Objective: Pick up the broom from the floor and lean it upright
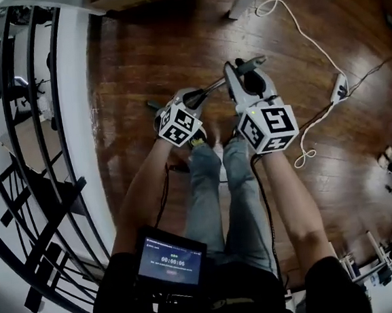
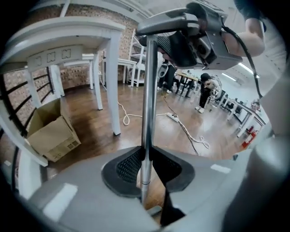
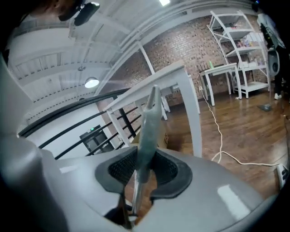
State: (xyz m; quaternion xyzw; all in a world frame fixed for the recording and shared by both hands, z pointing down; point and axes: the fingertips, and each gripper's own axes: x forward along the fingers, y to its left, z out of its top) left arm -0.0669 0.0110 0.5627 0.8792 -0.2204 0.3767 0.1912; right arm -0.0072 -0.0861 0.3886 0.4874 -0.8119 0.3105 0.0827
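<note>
Both claws are gripping the broom, and its handle is up in front of the knees.

Closest in, the left claw is pinching the shiny metal pole between its pads. Just past it, the right claw is clamping the greenish grip at the handle's tip, so neither claw is sitting open. From the head view, the left claw and right claw are hovering side by side over the person's jeans, with the pole running between them. I can't make out the bristle end. Beyond that, the wooden floor is stretching out. A white cable is snaking across it, and a cardboard box is sitting near a white bench leg.
</note>
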